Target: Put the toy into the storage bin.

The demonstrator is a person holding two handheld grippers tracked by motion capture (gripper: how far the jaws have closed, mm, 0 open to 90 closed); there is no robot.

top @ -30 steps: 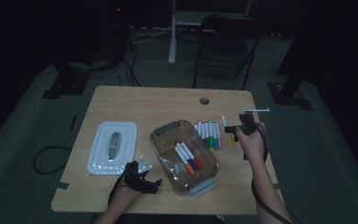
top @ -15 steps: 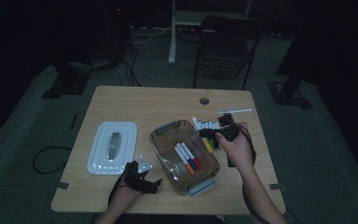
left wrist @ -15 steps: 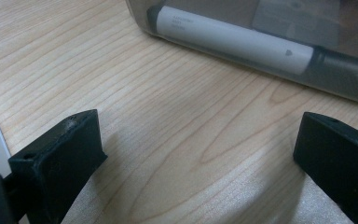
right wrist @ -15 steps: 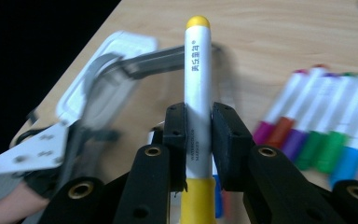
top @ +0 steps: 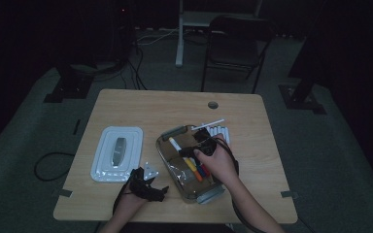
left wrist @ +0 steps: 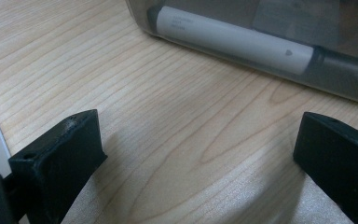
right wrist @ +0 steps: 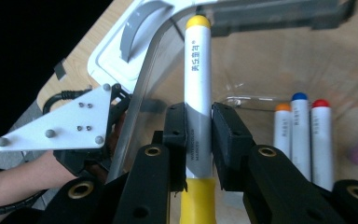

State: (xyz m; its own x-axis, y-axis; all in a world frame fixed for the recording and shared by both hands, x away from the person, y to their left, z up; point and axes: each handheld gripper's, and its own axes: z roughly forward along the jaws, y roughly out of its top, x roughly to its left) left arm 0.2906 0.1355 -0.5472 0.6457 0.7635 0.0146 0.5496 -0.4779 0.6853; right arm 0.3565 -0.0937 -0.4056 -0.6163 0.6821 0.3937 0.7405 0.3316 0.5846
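Note:
My right gripper [right wrist: 198, 126] is shut on a white marker with yellow ends [right wrist: 196, 79], held over the clear plastic container [top: 171, 156]. In the high view that gripper [top: 194, 149] hovers above the container's middle, the marker [top: 176, 144] pointing to the left. Orange [right wrist: 283, 133], blue [right wrist: 300, 130] and red-capped [right wrist: 321, 140] markers lie on the container's bottom. My left gripper [top: 148, 187] rests on the table beside the container's near left corner. Its jaws [left wrist: 200, 154] stand open over bare wood, facing the container wall and a white marker [left wrist: 233, 39] behind it.
The container's white lid [top: 116, 153] lies flat on the table's left side. A row of white markers [top: 219, 131] lies on the wood right of the container. The table has a cable hole [top: 212, 105] near its far edge. A chair [top: 235, 48] stands beyond it.
My right hand has moved left from the row of markers to above the container, carrying the marker. The left hand has stayed where it was.

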